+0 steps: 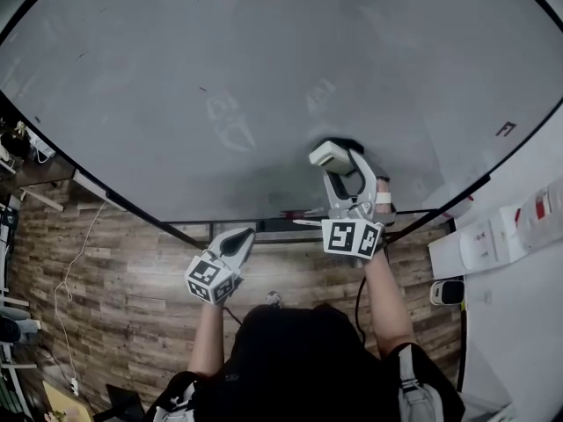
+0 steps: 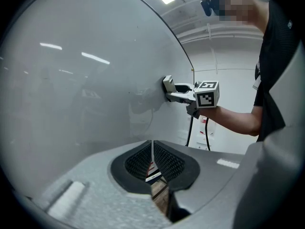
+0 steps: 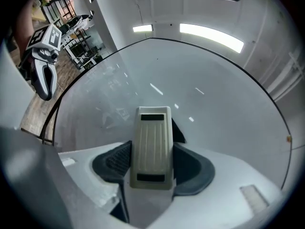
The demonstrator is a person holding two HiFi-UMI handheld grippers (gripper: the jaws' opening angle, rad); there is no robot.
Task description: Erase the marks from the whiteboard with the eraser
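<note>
Cream ribbed eraser (image 1: 332,154) is held against grey whiteboard (image 1: 176,69); faint marks (image 1: 229,126) are noted near its left.

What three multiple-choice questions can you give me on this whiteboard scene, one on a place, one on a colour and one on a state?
1. Where is the eraser?
A. In the left gripper
B. In the right gripper, against the whiteboard
C. In neither gripper

2. What colour is the eraser's back?
A. Cream
B. Red
C. Blue

3. How do the left gripper's jaws stand?
A. Wide apart
B. Shut on a pen
C. Together, with nothing between them

Answers:
1 B: the right gripper view shows it clamped between the jaws, and the left gripper view shows it meeting the board.
2 A: its ribbed back is pale cream.
3 C: the left gripper view shows the pads meeting.
</note>
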